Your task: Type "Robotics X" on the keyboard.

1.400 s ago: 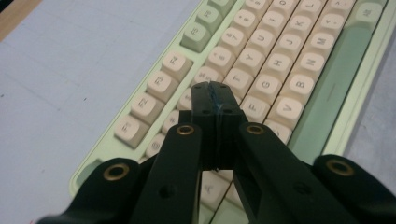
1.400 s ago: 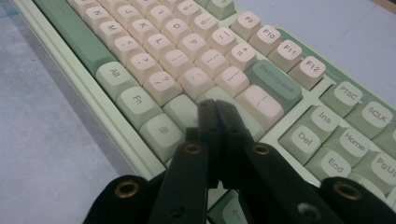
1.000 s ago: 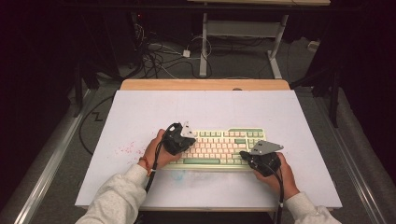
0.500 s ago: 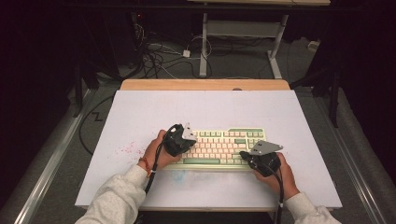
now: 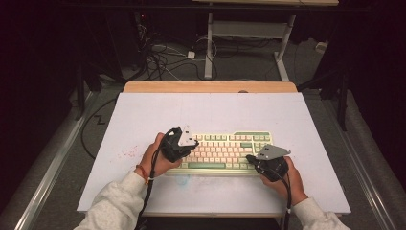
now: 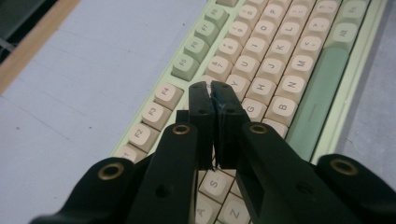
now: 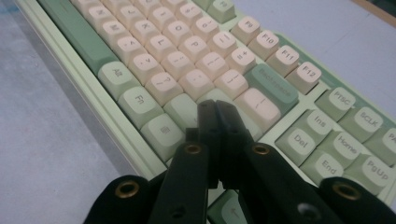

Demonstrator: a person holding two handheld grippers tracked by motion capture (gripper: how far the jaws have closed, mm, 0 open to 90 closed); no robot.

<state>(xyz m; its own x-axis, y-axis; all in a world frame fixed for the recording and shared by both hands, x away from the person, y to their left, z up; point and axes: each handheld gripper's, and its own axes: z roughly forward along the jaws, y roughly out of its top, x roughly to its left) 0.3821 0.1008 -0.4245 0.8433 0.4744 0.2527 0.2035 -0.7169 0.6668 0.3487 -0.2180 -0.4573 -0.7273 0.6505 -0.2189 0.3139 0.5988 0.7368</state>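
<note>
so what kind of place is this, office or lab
Probably a lab or workshop: a keyboard lies on a white-covered table, with tangled cables and a bare desk frame on the dark floor behind.
</note>
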